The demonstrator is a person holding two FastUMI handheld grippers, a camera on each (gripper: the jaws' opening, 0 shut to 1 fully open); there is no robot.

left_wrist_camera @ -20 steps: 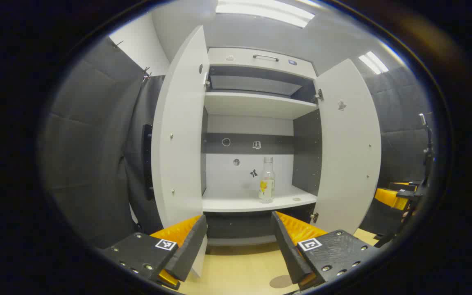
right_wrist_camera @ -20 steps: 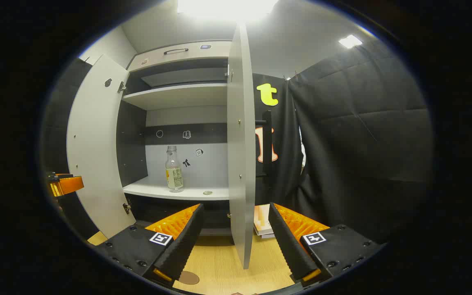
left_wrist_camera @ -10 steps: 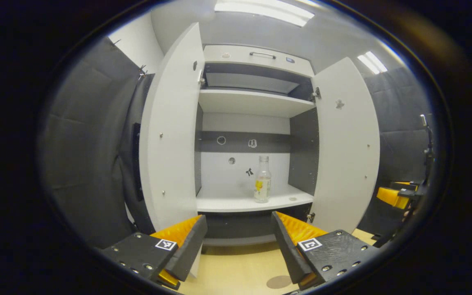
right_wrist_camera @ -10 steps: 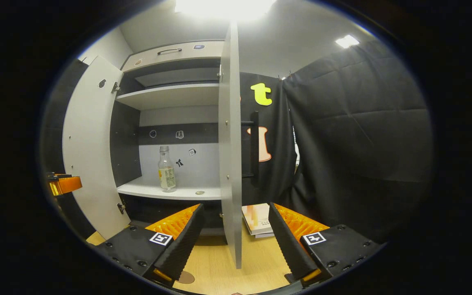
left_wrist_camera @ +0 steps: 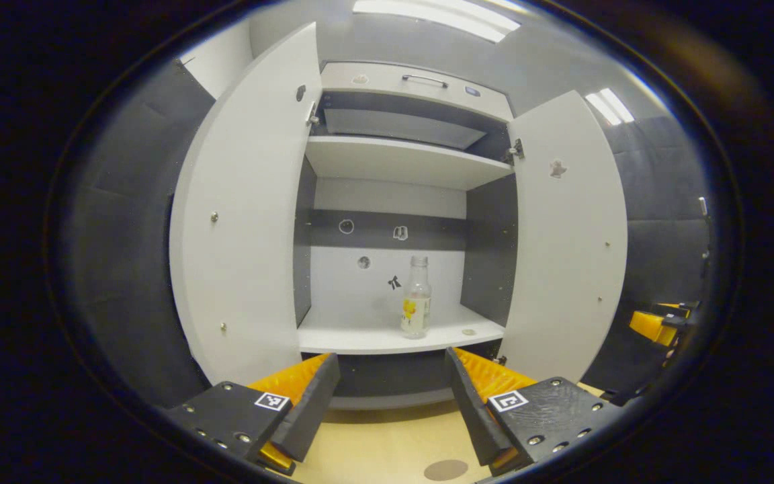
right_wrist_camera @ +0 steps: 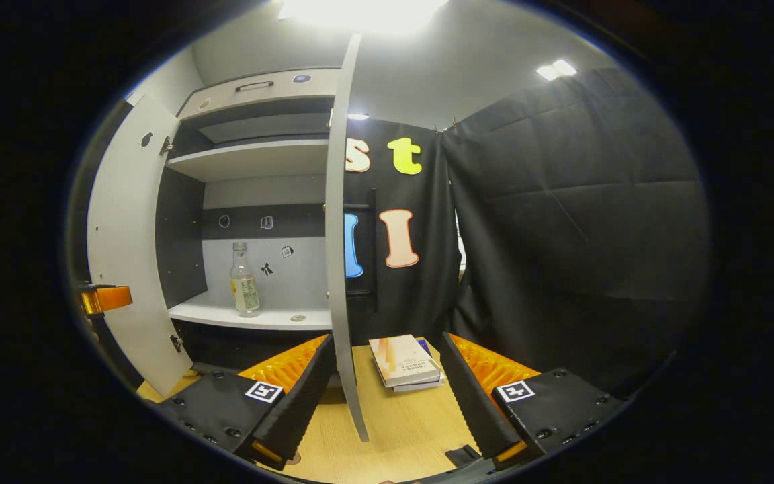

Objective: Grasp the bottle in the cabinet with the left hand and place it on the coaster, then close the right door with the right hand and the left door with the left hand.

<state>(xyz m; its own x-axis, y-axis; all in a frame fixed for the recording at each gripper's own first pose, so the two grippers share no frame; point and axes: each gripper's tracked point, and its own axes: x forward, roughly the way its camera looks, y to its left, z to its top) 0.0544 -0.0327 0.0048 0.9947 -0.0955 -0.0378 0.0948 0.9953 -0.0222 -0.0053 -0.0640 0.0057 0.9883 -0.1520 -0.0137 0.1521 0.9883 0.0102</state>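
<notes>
Cabinet (left_wrist_camera: 400, 161) stands open, left door (left_wrist_camera: 239, 222) and right door (left_wrist_camera: 572, 228) both swung wide. Wooden tabletop (left_wrist_camera: 387, 444) runs below it. Clear bottle (left_wrist_camera: 416, 296) stands upright on the lower shelf (left_wrist_camera: 360, 336), far beyond the left gripper (left_wrist_camera: 392, 396), a little right of its centre line; jaws apart, empty. Right gripper (right_wrist_camera: 383, 396) jaws also apart, straddling the right door's edge (right_wrist_camera: 340, 269) without touching; a stack of books (right_wrist_camera: 406, 363) lies between them. Round coaster (left_wrist_camera: 445, 469) lies near, on the tabletop. Since a second ago the left view has panned, showing more of the left door's face.
</notes>
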